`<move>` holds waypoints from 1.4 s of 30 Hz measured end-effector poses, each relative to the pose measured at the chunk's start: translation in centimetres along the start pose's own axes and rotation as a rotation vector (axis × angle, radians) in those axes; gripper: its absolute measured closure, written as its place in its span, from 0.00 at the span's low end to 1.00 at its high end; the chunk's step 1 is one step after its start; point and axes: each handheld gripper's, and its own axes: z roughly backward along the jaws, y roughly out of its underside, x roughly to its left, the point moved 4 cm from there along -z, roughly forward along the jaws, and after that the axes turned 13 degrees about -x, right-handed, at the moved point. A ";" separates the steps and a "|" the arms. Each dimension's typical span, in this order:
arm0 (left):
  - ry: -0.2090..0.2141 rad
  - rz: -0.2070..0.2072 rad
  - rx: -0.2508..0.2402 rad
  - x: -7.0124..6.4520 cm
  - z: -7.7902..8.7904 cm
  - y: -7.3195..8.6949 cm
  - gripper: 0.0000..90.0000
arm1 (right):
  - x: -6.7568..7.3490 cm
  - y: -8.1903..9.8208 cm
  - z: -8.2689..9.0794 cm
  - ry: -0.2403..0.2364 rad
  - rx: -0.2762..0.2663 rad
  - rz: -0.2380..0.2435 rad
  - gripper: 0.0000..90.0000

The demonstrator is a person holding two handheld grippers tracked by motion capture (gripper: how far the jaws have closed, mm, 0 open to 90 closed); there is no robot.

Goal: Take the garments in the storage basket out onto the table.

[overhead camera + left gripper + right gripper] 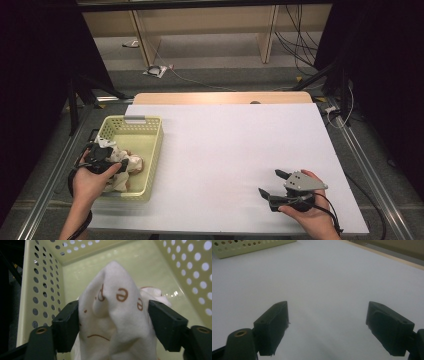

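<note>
A pale yellow perforated basket (pixel 135 120) stands at the left of the white table (pixel 230 145). Inside it lies a crumpled white cloth (pixel 131 163) with brown printed marks. My left gripper (pixel 111 159) reaches into the basket from the near side. In the left gripper view a raised fold of the cloth (pixel 117 297) fills the gap of my left gripper (pixel 113 312), and both pads press against it, with the basket wall (pixel 40 277) behind. My right gripper (pixel 269 182) rests low at the table's near right, open, with bare table between the jaws of the right gripper (pixel 327 312).
The basket corner (pixel 249 247) shows far off in the right gripper view. A wooden strip (pixel 220 97) edges the table's far side. Beyond it are the floor with cables (pixel 160 70) and wooden furniture legs. Dark metal rails run along both sides of the table.
</note>
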 end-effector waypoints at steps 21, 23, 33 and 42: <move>0.050 -0.024 0.028 -0.6 0.0 0.5 0.92 | 0.0 0.0 0.0 0.003 0.004 0.005 0.22; 0.059 -0.006 0.021 -0.5 0.1 0.5 0.92 | 0.0 0.0 0.0 0.003 0.003 0.005 0.22; 0.104 0.013 -0.007 -0.5 0.5 0.4 0.93 | 0.0 0.0 0.0 0.004 0.001 0.006 0.22; 0.121 0.044 -0.066 -0.3 0.9 0.1 0.93 | -0.1 0.0 0.0 0.005 0.002 0.007 0.22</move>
